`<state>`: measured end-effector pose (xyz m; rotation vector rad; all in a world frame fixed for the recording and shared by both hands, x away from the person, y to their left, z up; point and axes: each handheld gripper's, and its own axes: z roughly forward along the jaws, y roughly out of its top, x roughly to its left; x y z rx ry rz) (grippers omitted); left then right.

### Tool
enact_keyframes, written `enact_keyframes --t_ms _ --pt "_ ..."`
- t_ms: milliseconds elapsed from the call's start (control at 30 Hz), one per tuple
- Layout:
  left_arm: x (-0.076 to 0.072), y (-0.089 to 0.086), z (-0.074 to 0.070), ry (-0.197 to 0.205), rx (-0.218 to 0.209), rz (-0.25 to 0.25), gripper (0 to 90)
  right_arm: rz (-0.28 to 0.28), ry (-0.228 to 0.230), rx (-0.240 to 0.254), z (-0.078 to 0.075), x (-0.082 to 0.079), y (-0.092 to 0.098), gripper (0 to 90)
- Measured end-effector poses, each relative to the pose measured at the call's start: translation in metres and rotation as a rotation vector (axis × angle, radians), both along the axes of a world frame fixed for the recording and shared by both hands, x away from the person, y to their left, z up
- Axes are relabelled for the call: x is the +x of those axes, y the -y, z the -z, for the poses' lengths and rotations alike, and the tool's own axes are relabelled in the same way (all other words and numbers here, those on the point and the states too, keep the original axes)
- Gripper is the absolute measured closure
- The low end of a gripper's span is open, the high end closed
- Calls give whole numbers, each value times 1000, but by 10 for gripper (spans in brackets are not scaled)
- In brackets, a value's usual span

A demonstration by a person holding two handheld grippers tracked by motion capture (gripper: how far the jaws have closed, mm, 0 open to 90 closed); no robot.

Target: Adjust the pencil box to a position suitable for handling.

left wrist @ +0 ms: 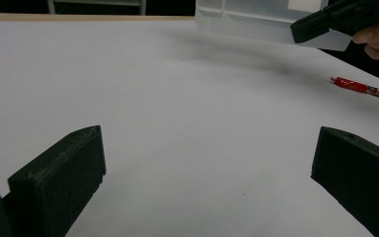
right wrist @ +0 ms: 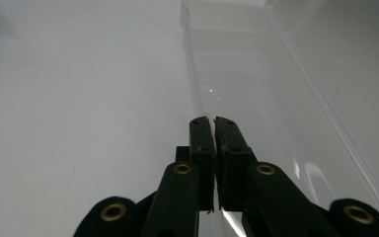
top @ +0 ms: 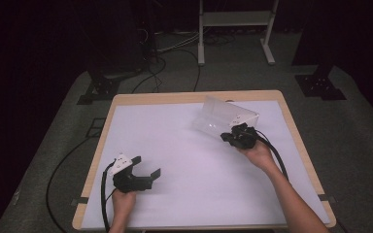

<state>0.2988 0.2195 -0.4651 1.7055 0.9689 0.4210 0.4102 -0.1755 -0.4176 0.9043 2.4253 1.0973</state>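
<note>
**Two grippers, one clear box held tilted**

Right gripper (top: 234, 134): jaws pinched tight on the thin wall of a clear plastic box (top: 223, 119). In the right gripper view the two black jaws meet on the wall's edge (right wrist: 212, 118), with almost no gap between them. The box sits at the far right of the table, tipped up on one side, its open mouth seemingly facing away from the person. It looks raised or leaning off the white mat (top: 175, 145); whether a corner touches down, I cannot tell.

Left gripper (top: 145, 167): jaws spread wide, holding nothing, low over the near left of the mat, well apart from the box.

A red pen (left wrist: 365, 89) lies on the mat near the right hand, in the left gripper view, below the box.

Judgement: the step in hand is lifting or tipping the box by one wall. A pinch on a single thin wall gives little control, so the box may swing or slip. Best to keep the grip square on the wall, move slowly, and turn from the wrist without jerking. The free left gripper could come across to steady the opposite wall. Mind the pen underneath when setting the box down.
</note>
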Motion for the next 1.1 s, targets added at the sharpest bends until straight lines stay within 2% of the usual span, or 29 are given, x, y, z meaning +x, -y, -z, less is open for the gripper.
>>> enact_keyframes --t_ms 100,167,467,767,1100 --pt "0 0 0 0 0 0 0 -16 3 13 -3 -6 0 868" --pt "0 0 0 -1 -2 -1 0 -46 7 29 -6 -16 -1 868" --pt "0 0 0 -1 0 -1 0 -128 -1 57 -6 -41 -6 868" --pt "0 0 0 -2 -2 -2 0 -185 -31 85 1 -58 -11 867" --pt "0 0 0 -2 -2 -2 0 -222 -48 94 9 -72 -12 867"
